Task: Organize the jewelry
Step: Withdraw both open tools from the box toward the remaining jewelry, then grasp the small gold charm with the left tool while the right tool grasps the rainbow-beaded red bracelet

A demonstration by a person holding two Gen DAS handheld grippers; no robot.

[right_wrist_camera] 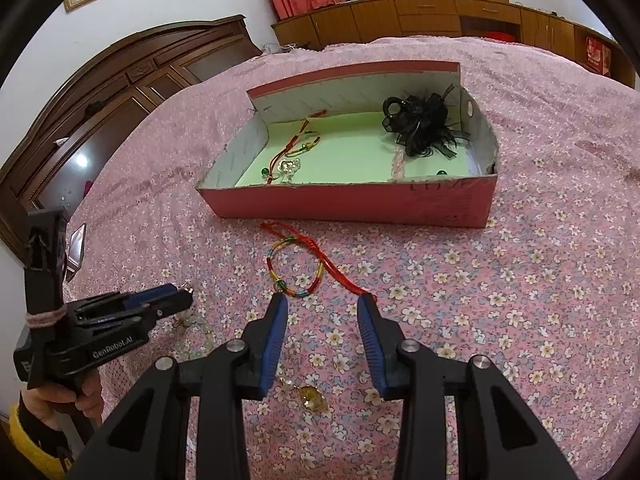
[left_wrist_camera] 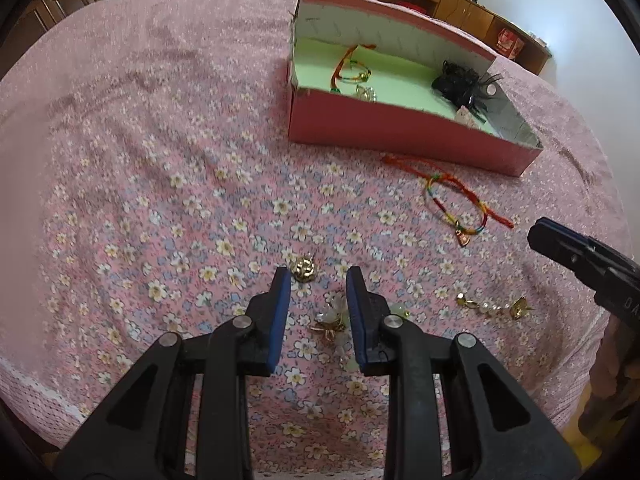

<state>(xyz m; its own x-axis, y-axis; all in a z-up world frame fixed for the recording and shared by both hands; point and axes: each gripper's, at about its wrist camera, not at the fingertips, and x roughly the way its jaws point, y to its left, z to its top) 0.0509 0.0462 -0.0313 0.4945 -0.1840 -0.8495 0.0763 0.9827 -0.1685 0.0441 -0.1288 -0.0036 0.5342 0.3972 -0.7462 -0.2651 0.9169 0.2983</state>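
Bed (left_wrist_camera: 160, 140), covered in a pink floral spread, carries everything.

Red cardboard box (left_wrist_camera: 392, 128), open-topped, pale green floor, sits at about 1 o'clock in the left wrist view and 12 o'clock in the right wrist view.

Left gripper (left_wrist_camera: 319, 280): fingers apart, nothing between the pads, blue pads facing each other. Right gripper (right_wrist_camera: 322, 308): fingers likewise spread and holding nothing; its tip shows at 3 o'clock in the left view.

Black hair flower (right_wrist_camera: 422, 126) lies in the box's far right corner, over a pale pink strip (right_wrist_camera: 397, 164) on the box floor.

Loose rainbow cord bracelet (right_wrist_camera: 296, 272) with red tails rests on the spread just beyond the right fingertips, between them and the box front wall. In the left view it lies at 2 o'clock, a small heart charm hanging off its near edge.

Second cord bracelet (left_wrist_camera: 350, 68) lies inside the box at its left end, beside a small silvery piece (left_wrist_camera: 367, 93).

Pale bead and gold cluster (left_wrist_camera: 334, 320) sits on the spread between and under the left fingers, partly hidden by the right-hand finger.

Pearl and gold drop earring (left_wrist_camera: 494, 307) lies at 4 o'clock from the left fingertips; in the right view it lies between the right gripper's fingers.

Small gold stud (left_wrist_camera: 304, 269) rests just beside the left-hand fingertip of the left gripper, at 11 o'clock; whether they touch, cannot tell.
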